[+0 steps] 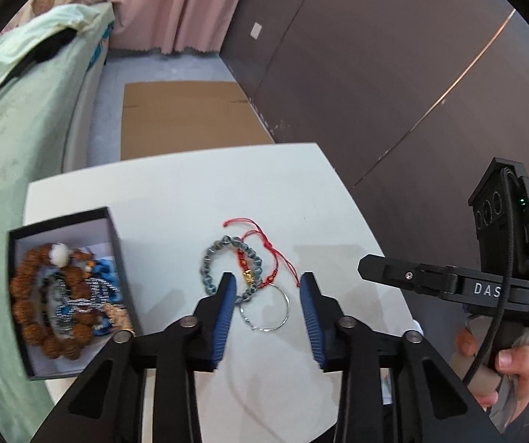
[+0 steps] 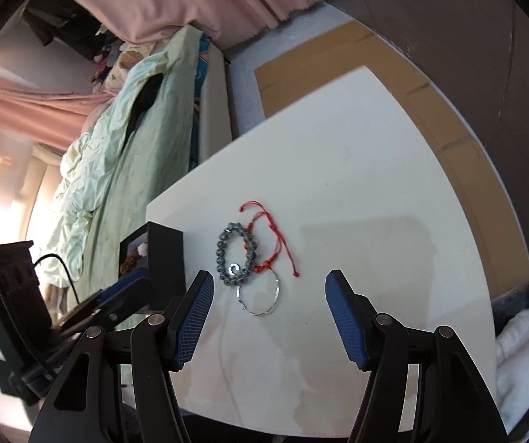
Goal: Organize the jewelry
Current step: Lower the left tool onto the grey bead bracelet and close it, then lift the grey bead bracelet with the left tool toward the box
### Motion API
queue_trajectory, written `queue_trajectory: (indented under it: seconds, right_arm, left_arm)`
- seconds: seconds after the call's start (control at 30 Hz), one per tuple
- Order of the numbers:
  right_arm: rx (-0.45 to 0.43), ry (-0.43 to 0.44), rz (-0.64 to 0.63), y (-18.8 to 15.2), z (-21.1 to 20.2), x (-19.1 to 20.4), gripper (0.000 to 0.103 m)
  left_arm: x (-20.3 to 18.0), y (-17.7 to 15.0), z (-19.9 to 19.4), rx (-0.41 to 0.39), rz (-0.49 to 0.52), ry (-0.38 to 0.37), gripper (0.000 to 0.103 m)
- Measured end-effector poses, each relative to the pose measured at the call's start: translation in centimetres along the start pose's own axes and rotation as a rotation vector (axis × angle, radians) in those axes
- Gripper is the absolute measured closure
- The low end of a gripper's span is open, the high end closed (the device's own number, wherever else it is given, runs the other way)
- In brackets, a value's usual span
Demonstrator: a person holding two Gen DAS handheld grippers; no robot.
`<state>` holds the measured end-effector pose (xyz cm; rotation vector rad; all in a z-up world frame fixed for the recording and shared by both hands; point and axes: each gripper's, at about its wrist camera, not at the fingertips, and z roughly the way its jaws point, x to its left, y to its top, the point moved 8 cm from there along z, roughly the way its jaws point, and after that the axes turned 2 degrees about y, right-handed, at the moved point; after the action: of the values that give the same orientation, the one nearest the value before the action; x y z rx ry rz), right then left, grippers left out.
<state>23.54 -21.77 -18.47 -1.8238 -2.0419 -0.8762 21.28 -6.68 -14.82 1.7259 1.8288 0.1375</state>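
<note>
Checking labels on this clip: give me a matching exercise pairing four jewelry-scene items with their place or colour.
Items:
1. brown bead bracelet
2. grey bead bracelet
3. cord bracelet
4. silver bangle

Descriptions:
A. red, on the table, overlapping the grey beads
B. thin metal ring, on the table, nearest the camera of the loose pieces
C. inside the black box
D. on the table, nearest the box of the loose pieces

Pairs: 1-C, 2-D, 3-A, 4-B
</note>
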Motion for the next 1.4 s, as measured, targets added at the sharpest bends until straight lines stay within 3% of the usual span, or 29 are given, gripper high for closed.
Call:
queue_trajectory:
  seconds: [0.27,0.83,0.93,1.2,1.4]
  right_arm:
    - [-0.042,-0.009,0.058,1.6,-0.5,-1.5,0.043]
    - [-0.041,-0.006,0.089,3.6,-0.3,-2.8,0.043]
    - [-0.035,-0.011,0.082,3.7,-0.1,-2.8,0.043]
    - [-0.019,-0.01,0.043,3.4,0.7,-1.8,0.043]
    - [0.009,-0.028,0.016,3.0,2.3,-1.0,0.054]
  left_arm:
    - [-0.8,0.7,3.8,0.036,-0.001,0.046,0.073]
    - [-0.4,-0.4,9.3,0.109,0.127,0.268,0.073]
    - [-0.3,-0.4,9.5,0.104,0.137,0.285,0.087]
    - [-0.1,1.2,6.8,0.036,0.091,0.238,0.091]
    - [0.9,2.0,4.6,0.0,0.036,0.202,0.093]
